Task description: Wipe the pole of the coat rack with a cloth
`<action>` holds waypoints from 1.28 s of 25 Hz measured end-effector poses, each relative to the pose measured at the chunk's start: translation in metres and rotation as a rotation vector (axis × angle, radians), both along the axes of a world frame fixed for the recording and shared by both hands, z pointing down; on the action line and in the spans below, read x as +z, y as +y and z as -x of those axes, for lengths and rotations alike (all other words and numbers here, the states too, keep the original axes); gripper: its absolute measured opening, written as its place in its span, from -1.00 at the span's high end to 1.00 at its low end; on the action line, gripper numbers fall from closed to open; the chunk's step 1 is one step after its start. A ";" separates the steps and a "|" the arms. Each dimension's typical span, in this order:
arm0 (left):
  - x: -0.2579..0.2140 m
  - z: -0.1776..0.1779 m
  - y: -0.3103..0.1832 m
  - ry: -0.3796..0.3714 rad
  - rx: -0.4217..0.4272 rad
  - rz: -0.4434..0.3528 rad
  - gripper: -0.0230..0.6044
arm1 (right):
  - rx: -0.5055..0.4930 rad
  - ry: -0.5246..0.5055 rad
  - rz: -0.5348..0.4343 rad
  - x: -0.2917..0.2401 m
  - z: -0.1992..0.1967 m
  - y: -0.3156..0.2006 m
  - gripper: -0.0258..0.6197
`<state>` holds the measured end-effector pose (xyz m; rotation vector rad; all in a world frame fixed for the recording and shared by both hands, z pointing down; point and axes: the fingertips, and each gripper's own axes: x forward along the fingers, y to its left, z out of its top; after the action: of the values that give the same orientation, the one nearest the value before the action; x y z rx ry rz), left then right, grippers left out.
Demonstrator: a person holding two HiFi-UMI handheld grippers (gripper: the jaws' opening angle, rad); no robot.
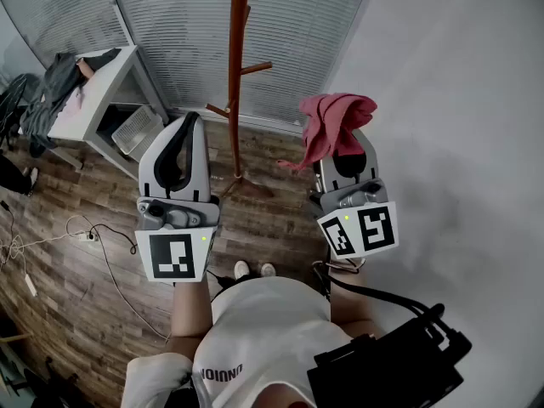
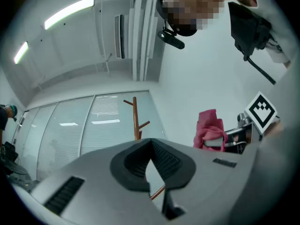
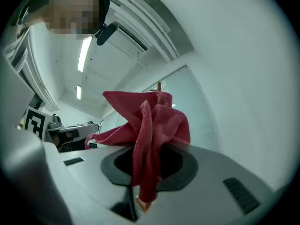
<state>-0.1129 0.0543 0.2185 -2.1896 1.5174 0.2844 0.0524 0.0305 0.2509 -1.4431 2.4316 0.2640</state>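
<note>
**A:** Head view first. We've got the coat rack (image 1: 236, 143) straight ahead of us against the blinds (image 1: 170, 24), its foot planted on the floor (image 1: 85, 194).

**B:** And where's our cloth (image 1: 333, 121)?

**A:** To the right of the rack and well clear of it. It's bunched up pink, and the right gripper (image 1: 342, 153) has its jaws clamped on it. In the right gripper view the fabric is pinched between the pads, with a tail hanging below and the rest heaped on top.

**B:** What about the left gripper (image 1: 192, 124)?

**A:** That's on the other side of the rack, near its lower part. Its jaws are closed tip to tip and there's nothing in them. In its own view we only see blinds and a bit of the rack through the slot between the pads.

**B:** So the pole (image 1: 235, 49) hasn't been touched?

**A:** Nothing is touching it right now. There's no cloth or gripper on the wood, from the pegs (image 1: 255, 68) down to the foot.

**B:** Then how far along are we?

**A:** We'd call it the very start. The cloth is in hand, which is one part done. We still have to bring it across to the pole, press it on, and run it up and down the length. Whether any of the pole is clean already, we can't tell from here.

**B:** And the table (image 1: 98, 83) left of the rack?

**A:** It's well out of the way.
</note>
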 end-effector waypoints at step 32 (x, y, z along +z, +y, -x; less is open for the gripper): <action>0.034 0.023 -0.021 0.027 0.050 0.125 0.93 | 0.037 -0.017 0.069 0.027 0.033 -0.022 0.65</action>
<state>-0.1360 0.0337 0.2527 -2.3326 1.5344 0.2415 0.0197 0.0087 0.2783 -1.5138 2.4251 0.1762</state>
